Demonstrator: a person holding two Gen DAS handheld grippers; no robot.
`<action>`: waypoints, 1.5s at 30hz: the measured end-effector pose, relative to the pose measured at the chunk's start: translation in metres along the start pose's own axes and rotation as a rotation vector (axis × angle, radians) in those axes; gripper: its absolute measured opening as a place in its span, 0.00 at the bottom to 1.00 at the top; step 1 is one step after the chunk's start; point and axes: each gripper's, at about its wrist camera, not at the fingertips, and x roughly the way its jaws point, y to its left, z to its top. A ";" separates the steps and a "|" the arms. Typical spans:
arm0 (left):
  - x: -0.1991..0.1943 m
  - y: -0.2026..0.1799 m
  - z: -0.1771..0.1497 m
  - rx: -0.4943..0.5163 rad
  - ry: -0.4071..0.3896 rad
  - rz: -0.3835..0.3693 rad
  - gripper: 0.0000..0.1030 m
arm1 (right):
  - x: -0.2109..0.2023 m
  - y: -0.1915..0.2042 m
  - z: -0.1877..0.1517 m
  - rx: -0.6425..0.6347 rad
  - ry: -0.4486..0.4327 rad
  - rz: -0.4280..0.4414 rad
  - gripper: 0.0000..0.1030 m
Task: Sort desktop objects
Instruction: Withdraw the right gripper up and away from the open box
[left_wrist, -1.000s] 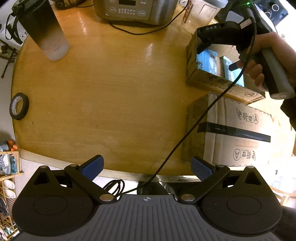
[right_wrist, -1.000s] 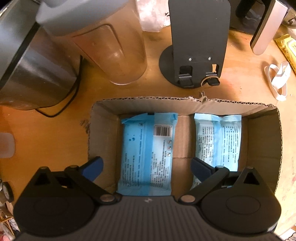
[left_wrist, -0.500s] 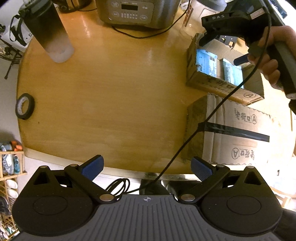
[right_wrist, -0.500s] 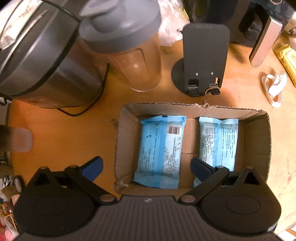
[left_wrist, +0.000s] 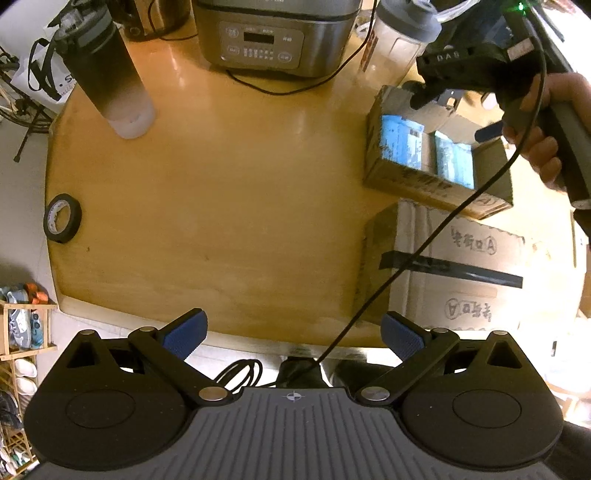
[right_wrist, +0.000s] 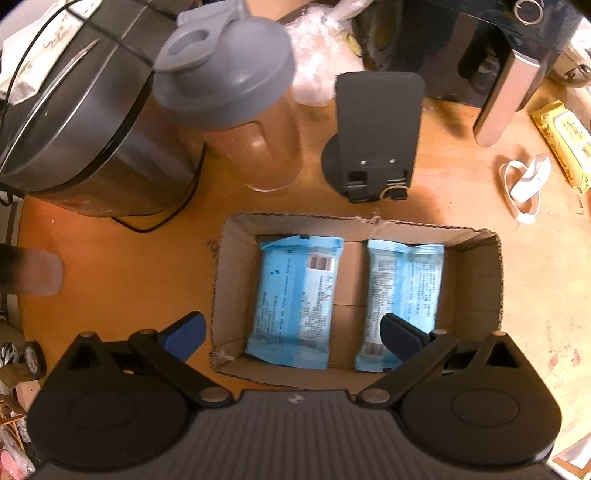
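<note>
An open cardboard box (right_wrist: 476, 240) sits on the wooden table and holds two light blue packets, one on the left (right_wrist: 295, 299) and one on the right (right_wrist: 404, 291). My right gripper (right_wrist: 293, 332) is open and empty, high above the box's near edge. In the left wrist view the box (left_wrist: 413, 184) is at the right, with the right gripper (left_wrist: 461, 66) and hand above it. My left gripper (left_wrist: 293, 334) is open and empty, above the table's front edge.
A roll of black tape (left_wrist: 62, 218) lies at the table's left edge. A dark bottle (left_wrist: 110, 74), a cooker (left_wrist: 273, 33), a grey-lidded shaker (right_wrist: 236, 110) and a black stand (right_wrist: 373, 136) stand behind. A taped carton (left_wrist: 461, 266) sits near the box. A yellow packet (right_wrist: 561, 144) and white strap (right_wrist: 524, 184) lie right.
Both grippers have risen and pulled back, so more of the table shows. The right gripper is higher above the box, which looks smaller now. Both stay open.
</note>
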 end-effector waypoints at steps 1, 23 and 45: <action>-0.002 -0.002 0.000 0.002 -0.003 0.000 1.00 | 0.000 -0.003 0.000 0.002 -0.002 -0.002 1.00; 0.000 -0.064 -0.005 0.075 0.006 -0.028 1.00 | -0.008 -0.094 -0.010 0.073 -0.019 -0.052 1.00; 0.011 -0.109 -0.013 0.096 0.027 -0.037 1.00 | -0.012 -0.154 -0.011 0.106 -0.026 -0.104 1.00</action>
